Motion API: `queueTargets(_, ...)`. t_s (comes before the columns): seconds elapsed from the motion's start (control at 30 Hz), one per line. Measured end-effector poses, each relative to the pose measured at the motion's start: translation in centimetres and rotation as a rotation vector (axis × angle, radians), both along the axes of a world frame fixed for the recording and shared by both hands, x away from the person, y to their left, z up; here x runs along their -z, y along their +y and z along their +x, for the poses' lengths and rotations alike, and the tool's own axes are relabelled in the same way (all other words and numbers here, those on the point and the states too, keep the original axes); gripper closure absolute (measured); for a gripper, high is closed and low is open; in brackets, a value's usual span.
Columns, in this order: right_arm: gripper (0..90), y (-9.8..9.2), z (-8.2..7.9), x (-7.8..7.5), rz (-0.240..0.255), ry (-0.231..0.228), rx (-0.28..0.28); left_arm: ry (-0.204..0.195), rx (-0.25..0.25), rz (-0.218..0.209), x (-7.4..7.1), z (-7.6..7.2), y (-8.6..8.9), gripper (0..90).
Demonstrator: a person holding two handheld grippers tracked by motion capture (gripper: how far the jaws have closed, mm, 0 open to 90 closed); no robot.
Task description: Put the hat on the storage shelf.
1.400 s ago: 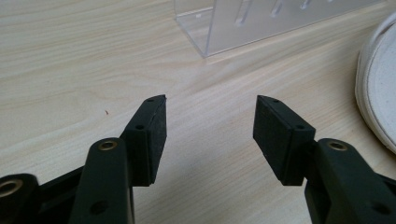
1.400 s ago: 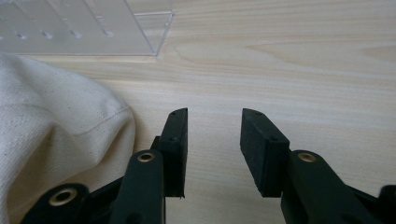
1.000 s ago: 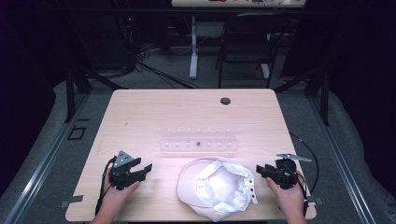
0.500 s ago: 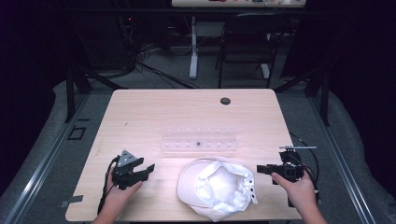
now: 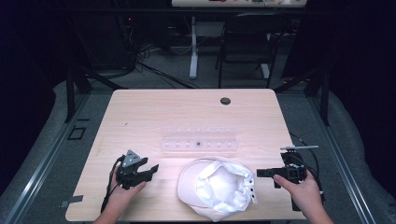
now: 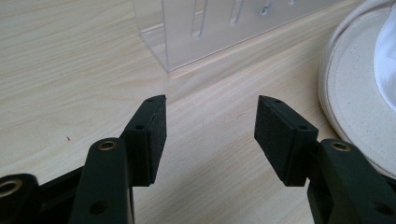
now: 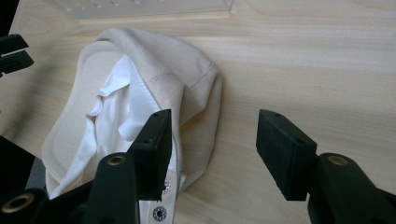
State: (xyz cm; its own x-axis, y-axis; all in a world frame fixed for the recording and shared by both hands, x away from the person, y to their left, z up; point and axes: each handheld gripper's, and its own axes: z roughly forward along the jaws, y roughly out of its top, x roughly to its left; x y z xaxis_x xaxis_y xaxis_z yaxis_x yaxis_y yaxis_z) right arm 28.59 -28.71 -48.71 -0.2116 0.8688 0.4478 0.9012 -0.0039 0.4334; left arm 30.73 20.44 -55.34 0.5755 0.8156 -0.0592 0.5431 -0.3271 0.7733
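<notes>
High view is showing a soft cream cap (image 5: 215,186) lying upside down on the pale wooden surface (image 5: 154,112), near the front edge, between the two tools. Its white lining (image 5: 219,184) is facing up and looking crumpled. The left tool (image 5: 148,170) is sitting just left of the cap, with its jaws wide apart and nothing between them. The right tool (image 5: 261,173) is hovering just right of the cap; its jaws have just been opening, and they are standing wide with nothing in them.

The cap is probably feeling light and floppy (like a sock), so it is likely going to bend and sag when picked up. The stiff, rounded brim (image 6: 348,93) is looking like the best place to pinch, or the back strap with the little snaps (image 7: 161,212).

A clear plastic rack (image 5: 198,140) with small slots is standing behind the cap, hard and shiny. The black pads (image 6: 275,135) are looking flat and a bit rough.
</notes>
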Motion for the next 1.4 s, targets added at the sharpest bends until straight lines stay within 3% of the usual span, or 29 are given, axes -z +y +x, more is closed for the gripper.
queueTargets(0.4, 42.7, 1.0, -0.6, 0.5, 0.077, 0.089, -0.047, -0.009, 0.009, 0.021, 0.1, -0.2, -0.4, 44.0)
queueTargets(0.83, 42.3, 2.8, -0.6, 3.5, 0.146, 0.195, -0.082, -0.011, 0.008, 0.025, 0.2, -0.1, -0.3, 44.0)
queueTargets(0.97, 42.3, 3.4, -0.6, 3.9, 0.146, 0.202, -0.098, -0.014, 0.005, 0.020, 0.2, -0.1, -0.3, 44.0)
queueTargets(1.07, 42.4, 3.7, -0.6, 4.0, 0.159, 0.197, -0.076, -0.013, 0.005, 0.022, 0.1, -0.1, -0.2, 44.0)
queueTargets(1.1, 42.6, 3.7, -0.5, 3.9, 0.161, 0.210, -0.100, -0.013, 0.004, 0.022, 0.1, -0.1, -0.2, 44.0)
queueTargets(1.2, 42.7, 3.8, -0.5, 3.8, 0.162, 0.212, -0.103, -0.013, 0.004, 0.021, 0.1, -0.1, -0.2, 44.0)
queueTargets(1.4, 43.4, 3.7, -0.2, 2.9, 0.195, 0.216, -0.096, -0.018, -0.002, 0.021, 0.0, 0.0, 0.0, 44.0)
